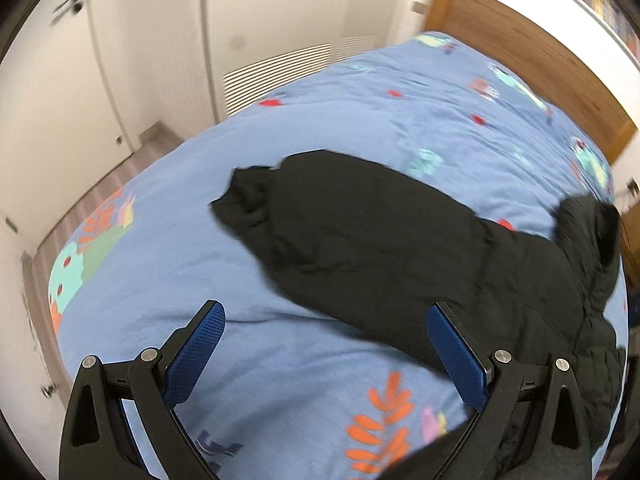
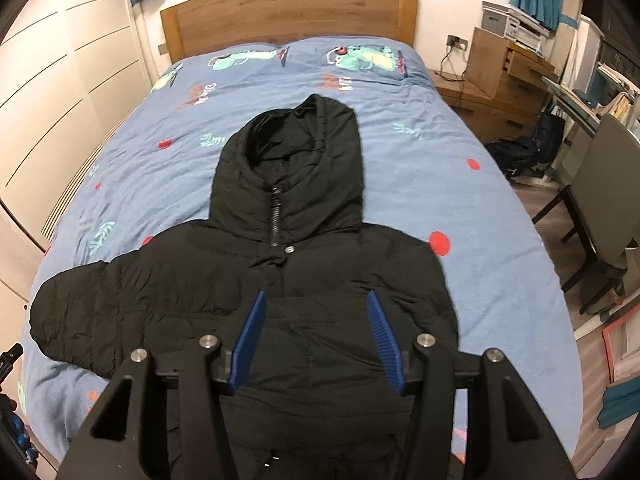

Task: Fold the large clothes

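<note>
Black jacket [image 2: 288, 280] flat on bed [image 2: 460, 208]; chair [image 2: 600, 208] nr edge.

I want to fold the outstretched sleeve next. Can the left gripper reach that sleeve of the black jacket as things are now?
Probably yes. The left gripper is open and empty, above the blue bedcover. The sleeve lies flat just ahead of it, and nothing stands between them.

black jacket [image 1: 380, 232], blue bedspread [image 1: 280, 120], open jaws
</note>
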`<state>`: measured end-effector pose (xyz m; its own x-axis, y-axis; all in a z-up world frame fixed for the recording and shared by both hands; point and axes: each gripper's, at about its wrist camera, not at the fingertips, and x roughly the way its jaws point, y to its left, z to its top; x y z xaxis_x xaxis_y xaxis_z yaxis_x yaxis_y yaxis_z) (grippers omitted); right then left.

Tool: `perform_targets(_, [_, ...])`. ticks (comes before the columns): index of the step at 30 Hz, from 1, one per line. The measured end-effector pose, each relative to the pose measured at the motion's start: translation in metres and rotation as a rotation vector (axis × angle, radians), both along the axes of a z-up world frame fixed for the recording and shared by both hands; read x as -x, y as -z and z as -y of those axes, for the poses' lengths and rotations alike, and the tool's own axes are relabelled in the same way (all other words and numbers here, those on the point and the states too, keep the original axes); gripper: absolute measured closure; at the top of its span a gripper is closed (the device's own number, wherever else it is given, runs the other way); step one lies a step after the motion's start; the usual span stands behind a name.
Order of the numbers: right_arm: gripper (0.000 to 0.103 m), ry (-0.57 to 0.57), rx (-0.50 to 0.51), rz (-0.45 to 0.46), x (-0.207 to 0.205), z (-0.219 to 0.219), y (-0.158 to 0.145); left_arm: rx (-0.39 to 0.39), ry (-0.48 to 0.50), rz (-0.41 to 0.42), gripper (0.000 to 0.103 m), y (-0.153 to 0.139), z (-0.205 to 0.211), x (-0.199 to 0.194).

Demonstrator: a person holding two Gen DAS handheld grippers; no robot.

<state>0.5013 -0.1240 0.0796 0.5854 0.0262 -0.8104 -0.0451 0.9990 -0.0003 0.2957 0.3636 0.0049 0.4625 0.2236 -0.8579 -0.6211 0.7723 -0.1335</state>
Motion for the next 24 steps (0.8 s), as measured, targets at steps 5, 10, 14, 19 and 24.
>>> perform_targets(5, [0.052, -0.036, 0.022, -0.022, -0.004, -0.027, 0.009, 0.066, -0.113, 0.005, 0.004, 0.027, -0.049, 0.008])
perform_targets(10, [0.051, -0.03, 0.03, -0.039, -0.009, -0.037, 0.016, 0.169, -0.147, 0.015, 0.004, 0.056, -0.087, -0.004])
perform_targets(14, [0.051, -0.04, 0.041, -0.049, -0.009, -0.046, 0.017, 0.282, -0.165, 0.024, 0.004, 0.081, -0.102, -0.021])
perform_targets(19, [0.051, -0.049, 0.059, -0.045, -0.009, -0.048, 0.011, 0.349, -0.185, 0.026, 0.006, 0.103, -0.109, -0.044])
perform_targets(24, [0.051, -0.039, 0.062, -0.032, -0.008, -0.041, 0.002, 0.352, -0.176, 0.05, 0.047, 0.1, -0.108, -0.056])
